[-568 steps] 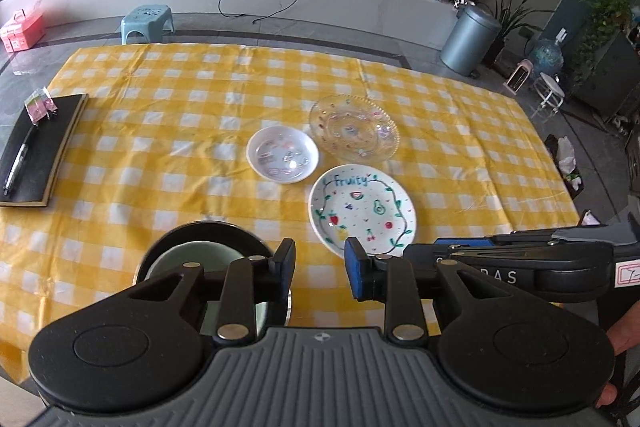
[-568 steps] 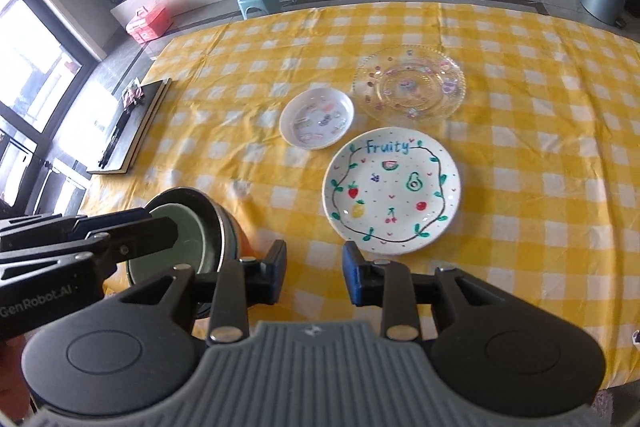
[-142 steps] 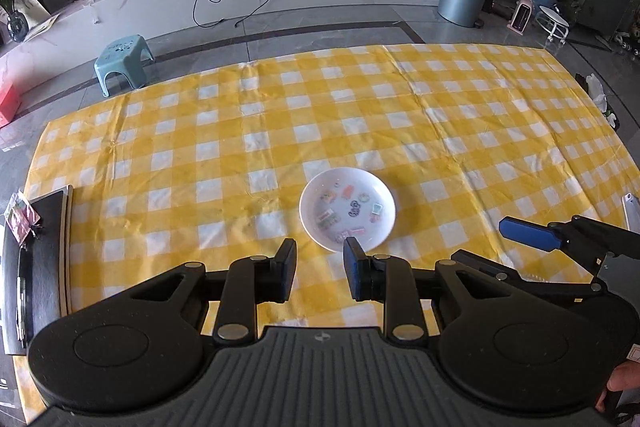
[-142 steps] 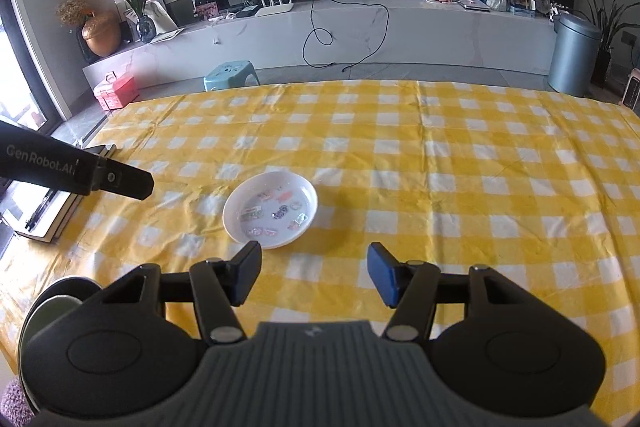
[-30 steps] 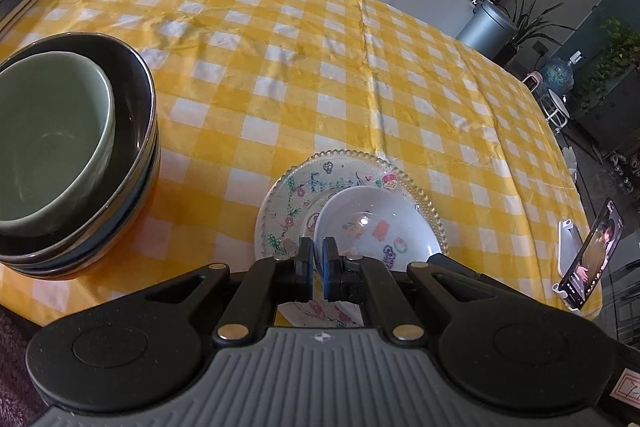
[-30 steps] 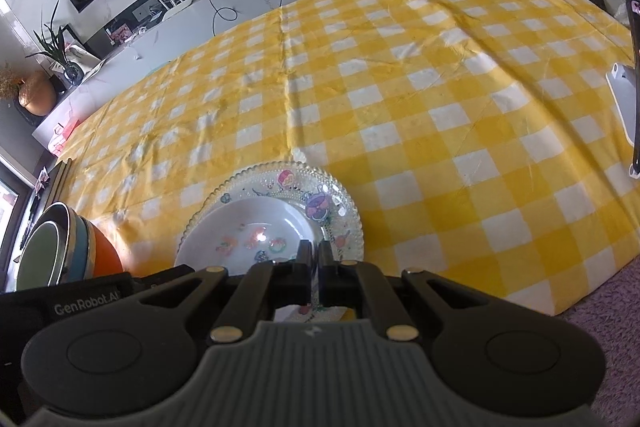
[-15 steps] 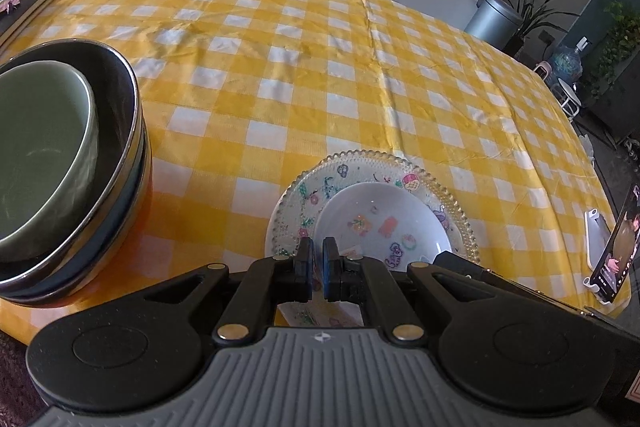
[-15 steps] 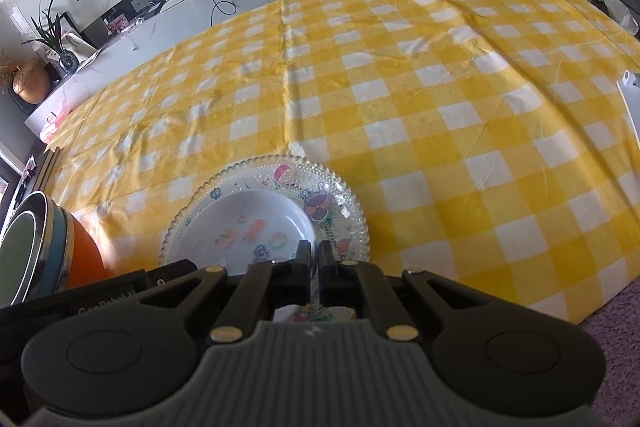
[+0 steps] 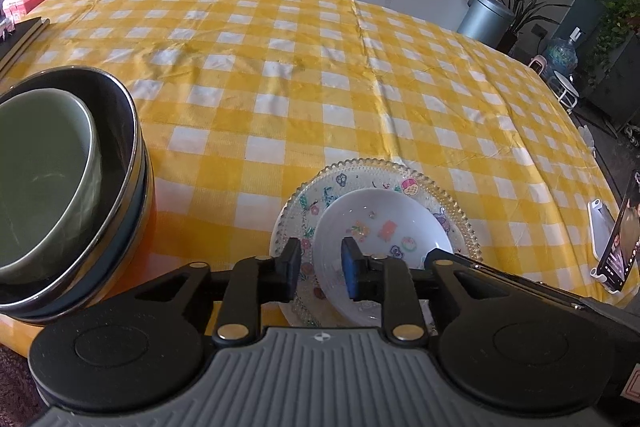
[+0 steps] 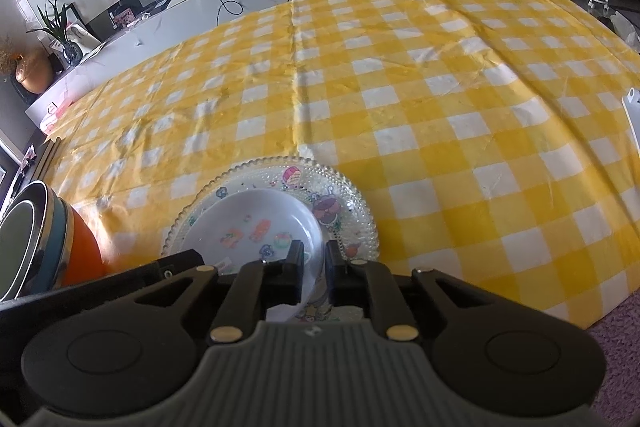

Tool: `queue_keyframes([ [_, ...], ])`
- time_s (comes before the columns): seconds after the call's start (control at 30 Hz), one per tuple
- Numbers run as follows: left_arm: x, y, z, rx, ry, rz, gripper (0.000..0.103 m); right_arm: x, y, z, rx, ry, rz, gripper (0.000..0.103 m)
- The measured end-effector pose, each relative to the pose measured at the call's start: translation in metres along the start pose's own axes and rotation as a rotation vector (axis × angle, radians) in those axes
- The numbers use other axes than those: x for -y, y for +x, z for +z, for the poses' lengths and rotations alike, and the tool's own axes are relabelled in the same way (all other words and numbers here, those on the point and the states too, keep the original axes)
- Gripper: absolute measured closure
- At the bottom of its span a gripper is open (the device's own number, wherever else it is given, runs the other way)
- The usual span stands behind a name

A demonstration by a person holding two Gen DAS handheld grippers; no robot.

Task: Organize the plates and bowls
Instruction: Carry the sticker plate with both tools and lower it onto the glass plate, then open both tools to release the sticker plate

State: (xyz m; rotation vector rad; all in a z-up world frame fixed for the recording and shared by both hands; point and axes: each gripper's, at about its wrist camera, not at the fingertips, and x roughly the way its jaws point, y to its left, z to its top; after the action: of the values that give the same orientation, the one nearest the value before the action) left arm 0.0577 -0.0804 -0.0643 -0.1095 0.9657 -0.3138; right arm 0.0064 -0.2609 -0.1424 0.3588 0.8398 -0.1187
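Note:
A small white dish [image 9: 384, 227] with stickers lies in a clear beaded glass plate [image 9: 360, 169] near the table's front edge. My left gripper [image 9: 320, 263] straddles the dish's near left rim; its jaws are opening and the pads stand clear of it. In the right wrist view the same dish [image 10: 256, 219] rests in the glass plate [image 10: 280, 163], and my right gripper [image 10: 315, 259] is opening with the dish's near right rim in the narrow gap. A painted plate [image 10: 316, 309] peeks out underneath. A stack of bowls [image 9: 40, 179] stands to the left.
The bowl stack [image 10: 28, 239] has a green bowl on top and an orange one at the bottom. A phone on a stand [image 9: 622, 239] sits at the table's right edge, and a black notebook [image 9: 20, 35] at the far left. Yellow checked cloth [image 9: 320, 67] stretches beyond.
Both grippers were shut on the white dish's rim; now both have their jaws apart. The dish has settled flat into the glass plate.

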Motion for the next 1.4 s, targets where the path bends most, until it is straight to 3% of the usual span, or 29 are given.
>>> queue_keyframes([
  [0.23,-0.004,-0.003,0.001,0.009,-0.018,-0.012,0.064,0.001,0.0,0.001,-0.005,0.013,0.021,0.081],
  [0.4,-0.004,-0.009,0.001,0.067,-0.009,0.021,0.05,0.007,-0.009,0.004,0.062,0.022,0.004,0.077],
  [0.5,-0.008,-0.007,0.003,0.059,-0.026,0.026,0.049,0.016,-0.011,0.01,0.093,0.053,-0.016,0.077],
  [0.63,-0.01,-0.002,0.001,0.027,-0.037,0.024,0.049,0.033,-0.006,0.015,0.091,0.104,-0.052,0.084],
  [0.87,-0.015,0.001,-0.001,0.006,-0.059,0.025,0.049,0.041,0.002,0.011,0.05,0.15,0.001,0.101],
  [1.2,-0.012,-0.01,0.0,0.023,-0.036,0.015,0.049,0.03,0.0,0.005,0.026,0.118,-0.013,0.102],
  [1.4,-0.012,-0.026,0.002,0.048,-0.017,-0.004,0.049,0.02,-0.015,0.006,0.07,0.091,-0.024,0.095],
])
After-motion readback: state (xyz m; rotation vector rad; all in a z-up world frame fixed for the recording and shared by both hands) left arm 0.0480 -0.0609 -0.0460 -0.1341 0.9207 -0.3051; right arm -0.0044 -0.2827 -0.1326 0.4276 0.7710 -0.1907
